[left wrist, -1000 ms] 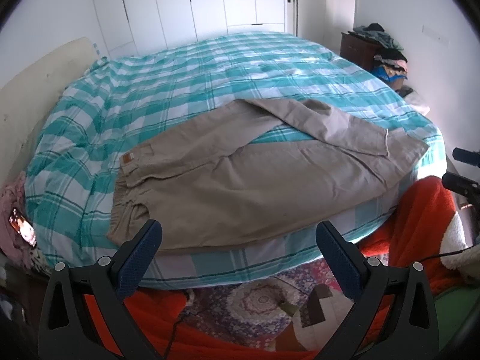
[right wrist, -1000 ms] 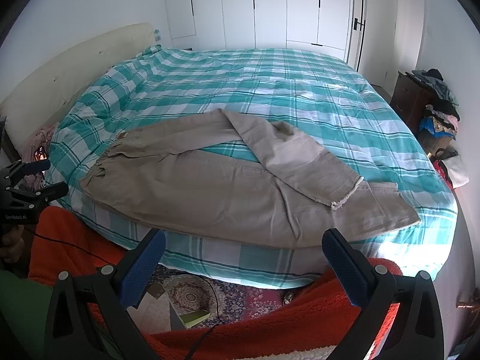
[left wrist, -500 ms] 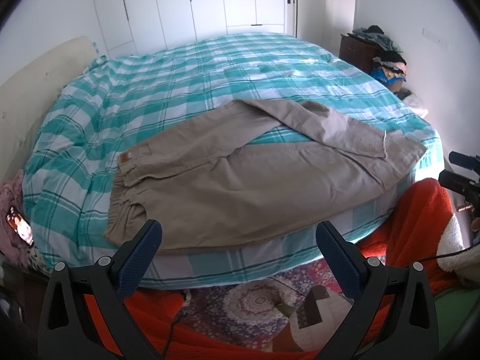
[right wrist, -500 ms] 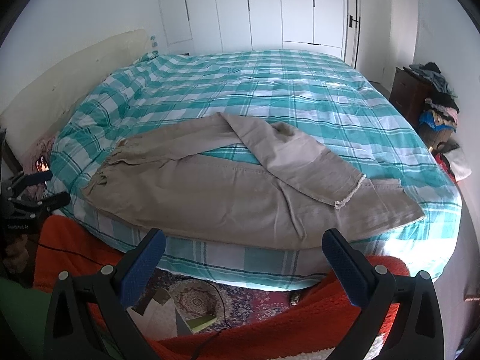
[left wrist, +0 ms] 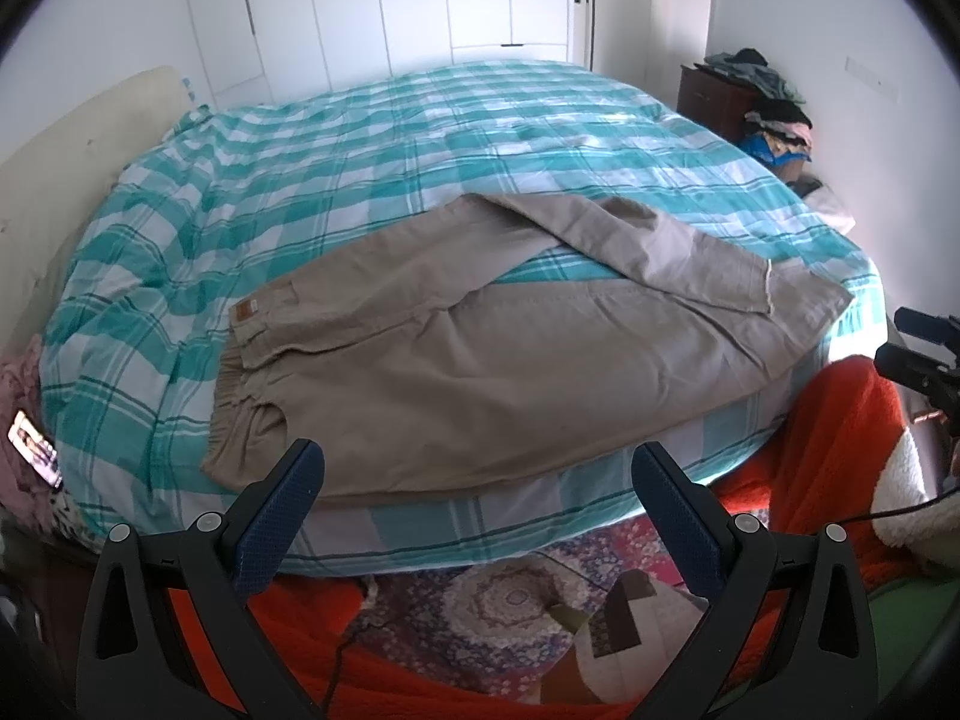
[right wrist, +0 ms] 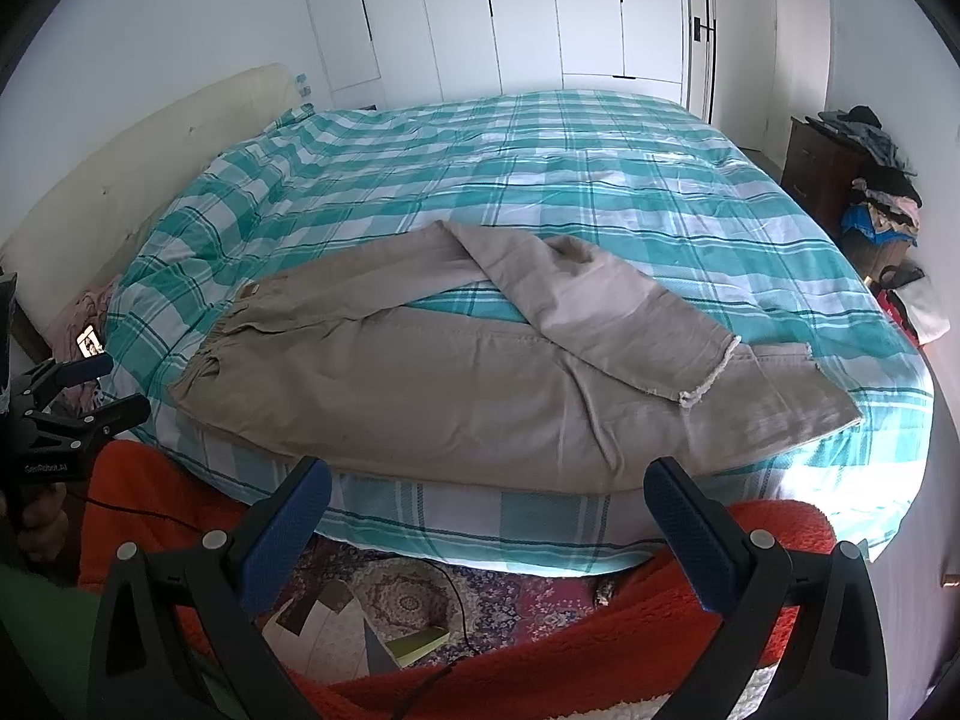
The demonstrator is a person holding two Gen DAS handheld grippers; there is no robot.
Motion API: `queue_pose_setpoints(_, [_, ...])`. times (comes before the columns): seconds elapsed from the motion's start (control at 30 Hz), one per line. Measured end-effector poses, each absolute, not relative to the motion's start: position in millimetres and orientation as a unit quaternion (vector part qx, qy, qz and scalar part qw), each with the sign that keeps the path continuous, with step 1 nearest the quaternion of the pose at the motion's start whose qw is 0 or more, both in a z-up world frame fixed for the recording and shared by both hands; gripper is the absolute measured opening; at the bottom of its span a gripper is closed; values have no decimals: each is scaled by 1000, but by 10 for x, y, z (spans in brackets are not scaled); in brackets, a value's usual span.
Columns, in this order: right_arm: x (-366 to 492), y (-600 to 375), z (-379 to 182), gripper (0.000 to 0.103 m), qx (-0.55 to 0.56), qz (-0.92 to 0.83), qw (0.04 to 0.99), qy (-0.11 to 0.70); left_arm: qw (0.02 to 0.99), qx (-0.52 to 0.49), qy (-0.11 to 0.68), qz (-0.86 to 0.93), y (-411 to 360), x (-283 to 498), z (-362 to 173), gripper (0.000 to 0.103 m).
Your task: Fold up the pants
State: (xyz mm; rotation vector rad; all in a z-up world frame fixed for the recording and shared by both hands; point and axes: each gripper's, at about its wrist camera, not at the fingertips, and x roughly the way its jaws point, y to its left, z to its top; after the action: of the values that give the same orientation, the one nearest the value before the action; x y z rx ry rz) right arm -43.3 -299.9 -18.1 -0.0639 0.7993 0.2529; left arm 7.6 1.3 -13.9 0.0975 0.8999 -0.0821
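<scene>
Beige pants (left wrist: 480, 354) (right wrist: 456, 384) lie spread along the near edge of a bed with a teal plaid cover (left wrist: 360, 150) (right wrist: 600, 180). The waistband is at the left. One leg is folded back diagonally over the other, its frayed hem (right wrist: 708, 378) toward the right. My left gripper (left wrist: 477, 480) hangs open off the bed's near edge, below the waist and seat. My right gripper (right wrist: 486, 492) is open too, below the lower leg. Neither touches the cloth. Each gripper shows at the edge of the other's view, the right one (left wrist: 918, 348) and the left one (right wrist: 78, 396).
A patterned rug (left wrist: 498, 588) and an orange blanket (right wrist: 600, 642) cover the floor in front of the bed. A phone (left wrist: 33, 447) lies at the bed's left. A dark dresser piled with clothes (right wrist: 852, 174) stands at the right wall. White wardrobes (right wrist: 540, 18) line the back.
Both views have shifted slightly, the bed and pants sitting a little higher and farther in frame. The pants have not moved and both grippers stay open.
</scene>
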Motion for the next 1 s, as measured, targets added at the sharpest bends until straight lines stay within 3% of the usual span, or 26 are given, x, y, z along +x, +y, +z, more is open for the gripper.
queue_pose_setpoints(1.0, [-444,-2962,-206,103,-75,126,915,376,898,42,437,-40,14,77,-162,102])
